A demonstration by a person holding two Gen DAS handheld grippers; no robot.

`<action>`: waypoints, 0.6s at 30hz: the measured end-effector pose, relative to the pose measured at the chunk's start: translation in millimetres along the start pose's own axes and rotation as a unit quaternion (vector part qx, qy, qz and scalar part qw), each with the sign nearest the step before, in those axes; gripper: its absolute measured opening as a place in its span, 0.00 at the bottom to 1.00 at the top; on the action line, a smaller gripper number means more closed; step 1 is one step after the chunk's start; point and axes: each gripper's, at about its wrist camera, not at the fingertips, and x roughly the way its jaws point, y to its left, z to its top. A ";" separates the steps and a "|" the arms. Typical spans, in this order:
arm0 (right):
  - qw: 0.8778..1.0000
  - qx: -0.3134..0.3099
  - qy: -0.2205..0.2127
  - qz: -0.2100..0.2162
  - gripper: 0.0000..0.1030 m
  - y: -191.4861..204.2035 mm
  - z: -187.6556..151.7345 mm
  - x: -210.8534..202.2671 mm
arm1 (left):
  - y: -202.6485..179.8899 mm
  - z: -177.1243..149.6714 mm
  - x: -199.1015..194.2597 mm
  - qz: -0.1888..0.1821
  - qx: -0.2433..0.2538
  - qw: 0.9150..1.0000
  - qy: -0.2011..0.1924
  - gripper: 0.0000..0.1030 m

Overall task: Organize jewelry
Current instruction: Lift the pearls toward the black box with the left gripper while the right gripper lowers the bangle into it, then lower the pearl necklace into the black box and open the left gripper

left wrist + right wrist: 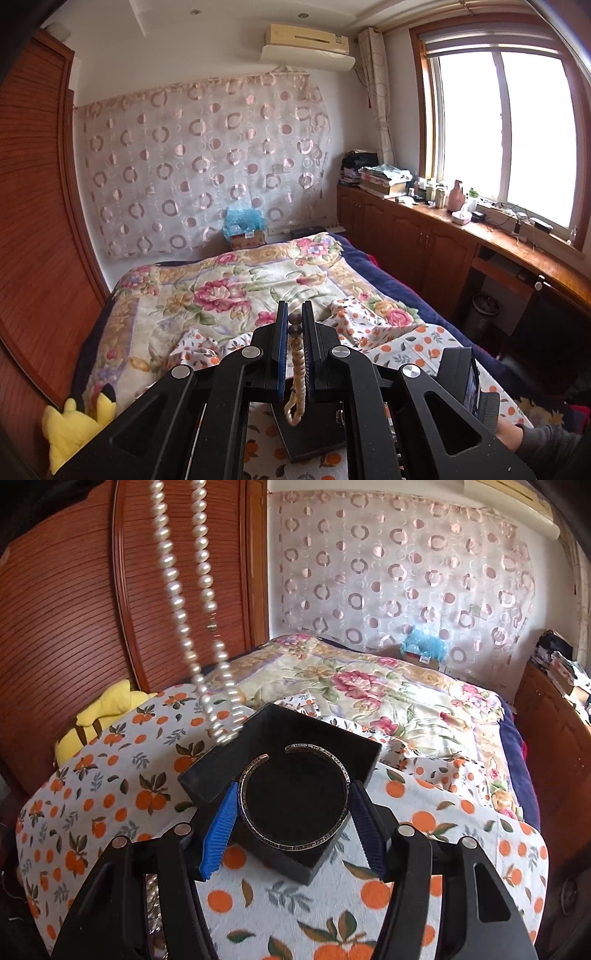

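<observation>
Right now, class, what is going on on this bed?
A person is sorting jewelry with two handheld grippers. The left gripper is shut on a pearl necklace, which dangles over the black box. The right gripper holds a silver cuff bangle across its jaws, above the same box on the orange-print cloth.

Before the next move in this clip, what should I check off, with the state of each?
1. Left gripper shut on the white pearl necklace: ok.
2. Necklace hanging free, lower end above the open black square box: ok.
3. Right gripper clamped on the engraved silver cuff bangle: ok, pads at both sides.
4. Bangle positioned over the box: ok.
5. Box sitting flat on the orange-print white cloth: cannot tell.
6. Necklace clear of the bangle: ok.
</observation>
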 end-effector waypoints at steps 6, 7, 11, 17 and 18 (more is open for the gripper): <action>1.000 0.000 0.004 0.005 0.69 -1.8 0.1 9.9 | 1.2 -16.0 21.8 0.006 -0.003 1.000 0.020 0.06; 1.000 0.002 0.003 0.007 0.69 -2.5 -1.6 8.4 | 1.7 -20.0 26.2 0.006 -0.003 1.000 0.024 0.06; 1.000 0.006 0.001 -0.001 0.69 -5.8 -9.8 -3.0 | 5.5 -33.0 41.2 0.008 -0.006 0.999 0.041 0.06; 1.000 0.025 -0.001 -0.018 0.69 -9.5 -33.9 -28.4 | 8.8 -50.5 60.2 0.011 -0.007 0.998 0.063 0.07; 0.999 0.030 -0.002 -0.019 0.69 -9.2 -38.1 -32.4 | 8.9 -53.1 62.8 0.012 -0.007 0.998 0.067 0.07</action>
